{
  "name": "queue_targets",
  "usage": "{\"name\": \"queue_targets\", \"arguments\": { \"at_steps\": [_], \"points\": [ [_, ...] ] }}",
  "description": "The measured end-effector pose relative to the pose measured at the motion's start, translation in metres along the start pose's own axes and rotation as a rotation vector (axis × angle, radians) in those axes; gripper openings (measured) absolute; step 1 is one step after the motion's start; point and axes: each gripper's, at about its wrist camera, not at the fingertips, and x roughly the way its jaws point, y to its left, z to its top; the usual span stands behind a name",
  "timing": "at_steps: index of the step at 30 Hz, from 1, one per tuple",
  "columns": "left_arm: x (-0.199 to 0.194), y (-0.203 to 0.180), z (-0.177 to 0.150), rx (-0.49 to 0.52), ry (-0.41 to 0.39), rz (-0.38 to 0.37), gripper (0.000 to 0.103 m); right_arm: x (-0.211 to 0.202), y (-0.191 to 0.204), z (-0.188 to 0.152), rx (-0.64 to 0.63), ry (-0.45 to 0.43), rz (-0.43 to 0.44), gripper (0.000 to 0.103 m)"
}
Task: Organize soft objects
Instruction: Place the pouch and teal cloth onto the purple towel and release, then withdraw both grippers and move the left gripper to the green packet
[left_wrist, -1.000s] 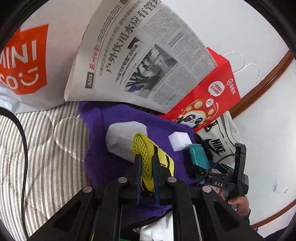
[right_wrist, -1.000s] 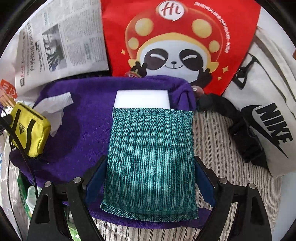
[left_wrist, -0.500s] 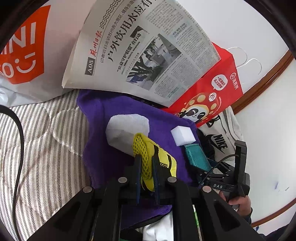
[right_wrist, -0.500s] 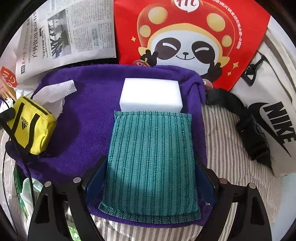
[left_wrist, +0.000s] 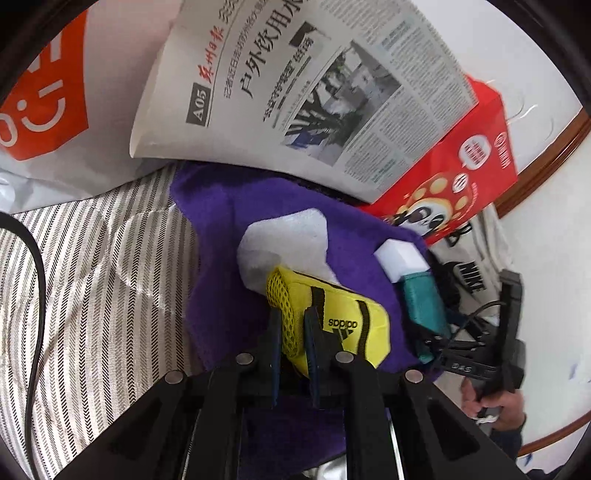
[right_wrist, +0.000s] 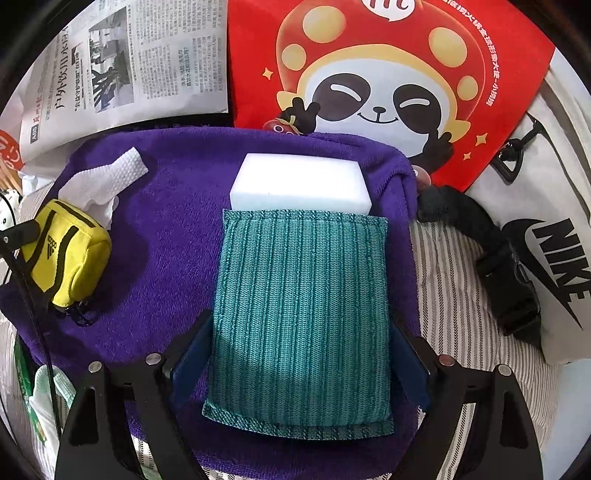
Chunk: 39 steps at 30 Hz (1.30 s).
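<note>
My left gripper (left_wrist: 291, 314) is shut on the mesh end of a yellow Adidas pouch (left_wrist: 343, 321), which hangs low over a purple towel (left_wrist: 221, 258). A crumpled white tissue (left_wrist: 284, 243) lies on the towel just beyond the pouch. My right gripper (right_wrist: 301, 332) is shut on a teal knitted pad (right_wrist: 303, 314), gripping it across its width with a finger on each side. The pad's far edge reaches a white sponge block (right_wrist: 299, 184) that rests on the towel (right_wrist: 166, 240). The pouch (right_wrist: 66, 254) shows at the left of the right wrist view.
A newspaper (left_wrist: 314, 92), a red panda bag (right_wrist: 388, 74) and a white and orange shopping bag (left_wrist: 44, 92) stand behind the towel. A white Nike bag (right_wrist: 546, 240) with a black strap lies on the right. Striped bedding (left_wrist: 92, 277) and a black cable (left_wrist: 37, 266) are on the left.
The yellow pouch has sunk with my left gripper toward the towel. In the right wrist view more of the white sponge block shows beyond the teal pad.
</note>
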Motion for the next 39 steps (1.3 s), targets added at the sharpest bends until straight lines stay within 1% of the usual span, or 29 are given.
{"name": "queue_targets", "arguments": {
  "at_steps": [3, 6, 10, 13, 15, 17, 18, 19, 20, 26, 29, 33, 35, 36, 37, 39],
  "points": [
    [0.004, 0.0, -0.001, 0.002, 0.013, 0.019, 0.013, 0.004, 0.011, 0.002, -0.017, -0.003, 0.0, 0.09],
    [0.007, -0.002, -0.001, 0.006, 0.024, 0.043, 0.015, 0.01, 0.019, 0.0, -0.038, -0.008, -0.007, 0.091],
    [0.006, -0.002, -0.003, -0.013, 0.039, 0.029, 0.021, 0.01, 0.023, -0.002, -0.045, -0.015, 0.007, 0.091],
    [0.004, -0.007, -0.006, -0.006, 0.05, 0.027, 0.03, 0.01, 0.023, -0.004, -0.05, -0.015, 0.022, 0.093],
    [0.002, -0.012, -0.008, 0.009, 0.057, 0.042, 0.034, 0.009, 0.016, -0.003, -0.062, -0.016, 0.023, 0.096],
    [-0.002, -0.016, -0.01, 0.014, 0.058, 0.049, 0.039, 0.008, 0.013, -0.005, -0.063, -0.016, 0.031, 0.097],
    [-0.005, -0.017, -0.011, 0.016, 0.058, 0.051, 0.044, 0.005, 0.013, -0.008, -0.06, -0.016, 0.032, 0.097],
    [-0.008, -0.02, -0.012, 0.021, 0.061, 0.062, 0.053, 0.001, 0.01, -0.01, -0.052, -0.017, 0.036, 0.097],
    [-0.011, -0.022, -0.013, 0.026, 0.061, 0.083, 0.058, 0.0, 0.009, -0.011, -0.041, -0.017, 0.042, 0.097],
    [-0.034, -0.033, -0.023, 0.04, 0.045, 0.111, 0.059, -0.02, 0.004, -0.017, 0.014, -0.018, 0.074, 0.097],
    [-0.047, -0.037, -0.03, 0.051, 0.036, 0.127, 0.06, -0.036, 0.0, -0.021, 0.034, -0.032, 0.058, 0.097],
    [-0.065, -0.042, -0.047, 0.07, 0.02, 0.167, 0.061, -0.057, -0.007, -0.03, 0.072, -0.06, 0.059, 0.097],
    [-0.071, -0.043, -0.059, 0.076, 0.021, 0.195, 0.064, -0.07, -0.009, -0.04, 0.101, -0.066, 0.072, 0.097],
    [-0.074, -0.042, -0.065, 0.077, 0.023, 0.215, 0.065, -0.074, -0.013, -0.036, 0.109, -0.067, 0.078, 0.097],
    [-0.075, -0.04, -0.073, 0.071, 0.031, 0.244, 0.067, -0.081, -0.015, -0.041, 0.119, -0.07, 0.085, 0.097],
    [-0.077, -0.035, -0.088, 0.048, 0.052, 0.287, 0.067, -0.093, -0.012, -0.054, 0.128, -0.078, 0.096, 0.097]
  ]
}}
